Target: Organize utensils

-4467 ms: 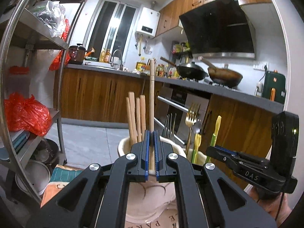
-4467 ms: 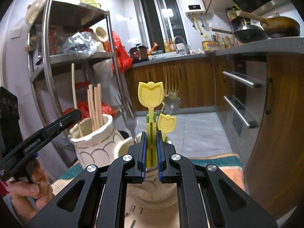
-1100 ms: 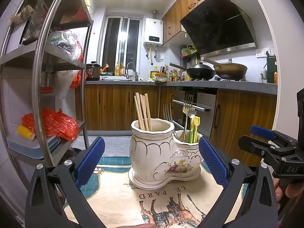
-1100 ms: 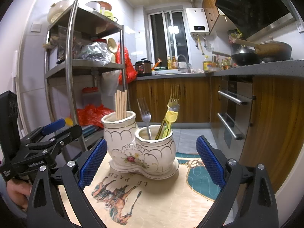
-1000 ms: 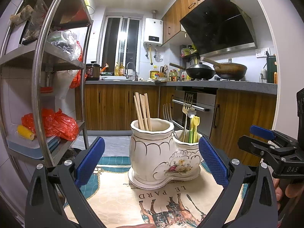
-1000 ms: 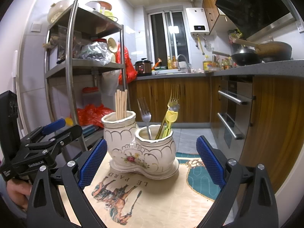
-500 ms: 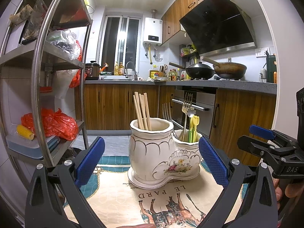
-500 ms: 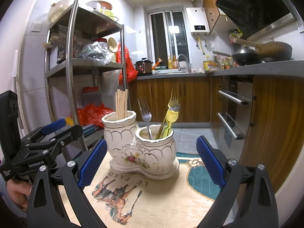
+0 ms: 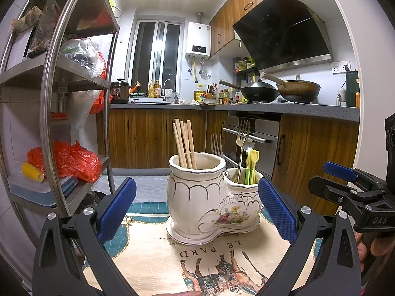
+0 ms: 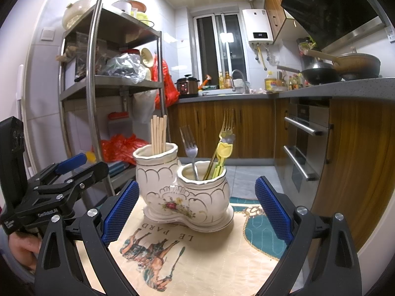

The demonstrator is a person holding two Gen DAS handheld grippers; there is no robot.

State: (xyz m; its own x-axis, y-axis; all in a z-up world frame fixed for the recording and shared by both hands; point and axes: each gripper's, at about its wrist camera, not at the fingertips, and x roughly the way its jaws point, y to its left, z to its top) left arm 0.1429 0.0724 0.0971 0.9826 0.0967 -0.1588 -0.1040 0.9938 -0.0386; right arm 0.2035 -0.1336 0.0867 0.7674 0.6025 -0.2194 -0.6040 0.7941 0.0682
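I see my left gripper (image 9: 196, 203) and right gripper (image 10: 196, 201) both spread wide, holding nothing. Ahead, on the horse-printed cloth mat (image 10: 197, 254), stands the cream two-cup ceramic utensil holder (image 9: 209, 198): wooden chopsticks (image 9: 184, 144) in the taller cup, forks (image 10: 191, 148) and yellow tulip-topped picks (image 10: 222, 154) in the lower.

The double holder (image 9: 207, 197) is cream ceramic with thin gold scallop lines and a little pink-and-yellow flower bouquet on the front. Chopsticks (image 9: 184, 143) in the tall side are pale wood. The short side has a gold fork (image 9: 243, 133), a silver fork (image 10: 188, 145) and yellow tulip-shaped picks (image 9: 253, 162) with green stems. The cloth (image 10: 209, 251) underneath is beige with teal corners, gold trim, a brown horse print and dark lettering. Both tongs (image 9: 196, 208) (image 10: 195, 209) are black with blue dimpled pads (image 9: 117, 207).
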